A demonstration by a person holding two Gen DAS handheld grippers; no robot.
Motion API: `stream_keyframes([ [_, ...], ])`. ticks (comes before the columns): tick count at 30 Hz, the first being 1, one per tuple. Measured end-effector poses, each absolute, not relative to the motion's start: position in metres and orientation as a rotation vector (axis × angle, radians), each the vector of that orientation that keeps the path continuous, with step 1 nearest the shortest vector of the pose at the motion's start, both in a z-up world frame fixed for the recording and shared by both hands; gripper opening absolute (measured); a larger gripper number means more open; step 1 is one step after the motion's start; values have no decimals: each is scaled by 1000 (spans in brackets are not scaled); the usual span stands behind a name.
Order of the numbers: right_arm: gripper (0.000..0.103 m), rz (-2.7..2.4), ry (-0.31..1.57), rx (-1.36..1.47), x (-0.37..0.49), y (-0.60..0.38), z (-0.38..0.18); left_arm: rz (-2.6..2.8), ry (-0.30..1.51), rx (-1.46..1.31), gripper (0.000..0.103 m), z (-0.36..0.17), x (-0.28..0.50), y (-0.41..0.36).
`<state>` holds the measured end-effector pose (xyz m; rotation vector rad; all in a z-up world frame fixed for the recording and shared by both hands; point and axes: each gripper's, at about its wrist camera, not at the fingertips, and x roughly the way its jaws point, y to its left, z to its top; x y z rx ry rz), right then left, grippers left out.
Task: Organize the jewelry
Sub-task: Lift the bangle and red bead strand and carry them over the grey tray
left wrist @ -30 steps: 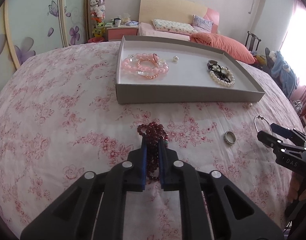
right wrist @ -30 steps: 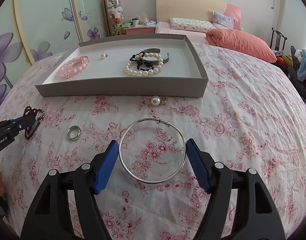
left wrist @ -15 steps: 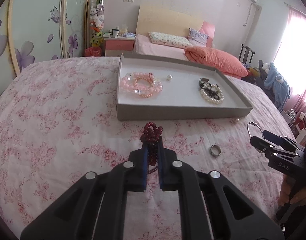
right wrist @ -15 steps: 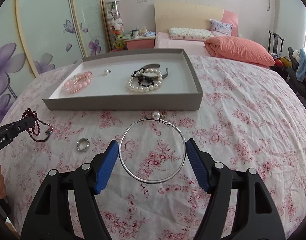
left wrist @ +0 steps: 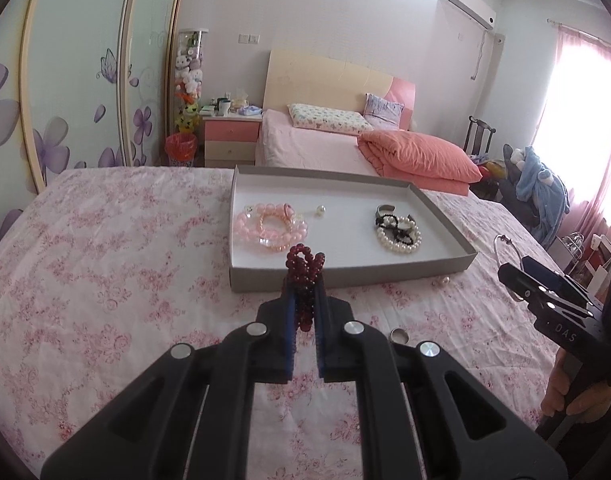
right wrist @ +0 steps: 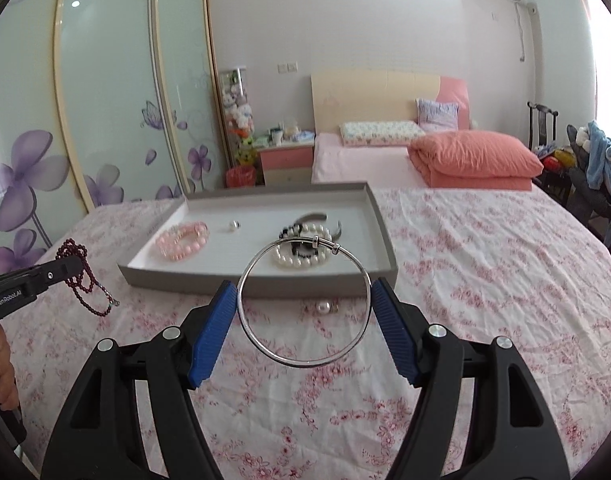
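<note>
Dark-red bead strand [left wrist: 304,280]: clamped between the blue pads of the left gripper [left wrist: 304,312], jaws nearly together on it; a loop of beads sticks up past the fingertips, toward the tray.
Strand from the side: the right wrist view shows the strand [right wrist: 83,280] hanging down in loops below the left gripper [right wrist: 71,266], its long axis about vertical, clear of the bedspread.
Silver bangle [right wrist: 305,300]: held across its width by the right gripper [right wrist: 305,304], each blue pad pressing one side, jaws standing wide; the ring faces the camera, its clasp at the top.
Bangle, other view: the left wrist view shows only a thin arc of the bangle [left wrist: 505,246] above the right gripper [left wrist: 523,276], seen nearly edge-on.
Grey tray [right wrist: 261,286]: lies on the flowered bedspread [left wrist: 105,280] ahead of both grippers, its long axis across the view.
Tray contents: pink bead bracelets [left wrist: 270,227] at left, a small pearl piece [left wrist: 319,210], pearl and black strands [left wrist: 399,232] at right; bare white floor between the groups.
Loose pieces: a pearl [right wrist: 323,307] just before the tray's near wall; a metal ring [left wrist: 398,335] on the bedspread, seen only from the left wrist.
Open room: bare bedspread on both sides of the tray.
</note>
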<state>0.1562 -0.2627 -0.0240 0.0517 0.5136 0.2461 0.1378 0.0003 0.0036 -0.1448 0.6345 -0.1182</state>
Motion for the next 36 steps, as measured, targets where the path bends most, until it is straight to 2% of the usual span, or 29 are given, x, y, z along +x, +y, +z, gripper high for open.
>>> stream_keyframes([
  [17,70,222,337,6,176,-253,8,-52,543,-89,9,40,167,-21],
  [36,70,213,341,-11,229,-242,-1,21,572,-22,9,18,233,-37],
])
